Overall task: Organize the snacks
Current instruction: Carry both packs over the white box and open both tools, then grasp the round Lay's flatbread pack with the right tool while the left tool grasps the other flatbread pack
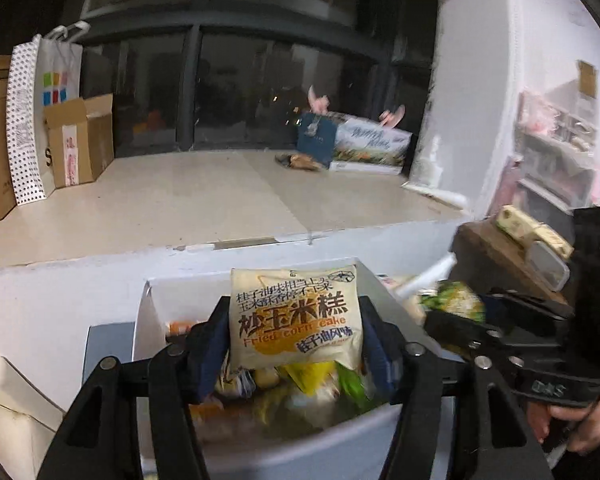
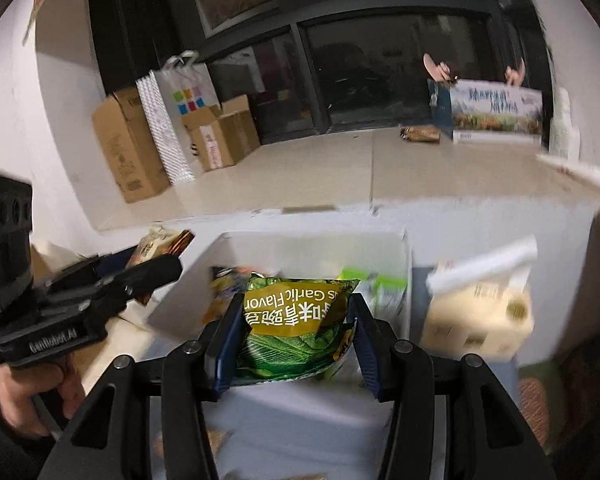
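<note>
My left gripper [image 1: 294,320] is shut on a cream fried corn cake packet [image 1: 296,316] and holds it above a white bin [image 1: 260,444] full of mixed snack packets [image 1: 300,392]. My right gripper [image 2: 294,316] is shut on a green garlic flavour snack bag [image 2: 296,332] and holds it above the same white bin [image 2: 312,248]. In the left wrist view the right gripper [image 1: 460,312] shows at the right with the green bag [image 1: 456,300]. In the right wrist view the left gripper [image 2: 148,276] shows at the left, holding its packet [image 2: 160,246].
A white ledge [image 1: 180,208] runs behind the bin, with cardboard boxes [image 1: 80,140] and paper bags [image 1: 40,120] at its left and a printed box [image 1: 372,144] at its right. A cream carton [image 2: 476,320] sits right of the bin. A wooden stand [image 1: 500,256] is at the right.
</note>
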`<action>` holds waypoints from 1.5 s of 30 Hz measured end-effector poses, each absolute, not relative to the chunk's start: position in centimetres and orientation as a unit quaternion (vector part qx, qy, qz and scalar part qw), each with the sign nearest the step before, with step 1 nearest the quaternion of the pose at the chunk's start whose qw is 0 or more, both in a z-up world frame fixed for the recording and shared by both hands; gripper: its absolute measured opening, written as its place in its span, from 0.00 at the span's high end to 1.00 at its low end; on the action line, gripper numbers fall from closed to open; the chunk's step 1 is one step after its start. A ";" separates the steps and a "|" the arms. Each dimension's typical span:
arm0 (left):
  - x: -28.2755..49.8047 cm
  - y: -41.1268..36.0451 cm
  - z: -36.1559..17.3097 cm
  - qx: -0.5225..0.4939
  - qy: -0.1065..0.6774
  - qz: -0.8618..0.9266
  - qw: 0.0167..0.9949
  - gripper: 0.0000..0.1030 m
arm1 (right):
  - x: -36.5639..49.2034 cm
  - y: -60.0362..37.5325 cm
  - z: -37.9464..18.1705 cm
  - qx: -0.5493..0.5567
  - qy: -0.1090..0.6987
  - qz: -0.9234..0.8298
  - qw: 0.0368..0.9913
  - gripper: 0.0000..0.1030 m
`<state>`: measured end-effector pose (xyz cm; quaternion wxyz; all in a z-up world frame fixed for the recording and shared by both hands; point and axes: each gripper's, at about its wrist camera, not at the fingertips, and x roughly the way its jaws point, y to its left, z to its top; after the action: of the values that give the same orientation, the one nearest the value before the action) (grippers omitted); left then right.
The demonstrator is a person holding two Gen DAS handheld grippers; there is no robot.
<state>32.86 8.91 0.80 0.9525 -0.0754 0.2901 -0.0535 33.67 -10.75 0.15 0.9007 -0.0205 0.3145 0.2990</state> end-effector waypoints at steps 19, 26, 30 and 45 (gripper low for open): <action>29.5 10.6 1.3 -0.059 0.269 -0.044 0.960 0.00 | 33.5 -12.1 0.5 0.005 0.303 0.308 0.902 0.00; 19.7 9.8 1.5 -0.051 0.245 -0.061 0.966 0.00 | 25.8 -14.4 1.6 -0.003 0.253 0.353 0.901 0.00; 13.6 8.5 -1.1 -0.042 0.258 -0.057 0.964 0.00 | 20.6 -16.1 -0.9 -0.004 0.266 0.369 0.891 0.00; 3.2 4.7 -8.2 -0.146 0.317 -0.069 0.935 0.00 | 13.1 -19.1 -10.4 -0.045 0.351 0.330 0.875 0.00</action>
<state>3.18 4.70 -8.18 0.9348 -0.1458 0.3166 -0.0688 13.08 -19.10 -10.44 0.8748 -0.0451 0.3514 0.3303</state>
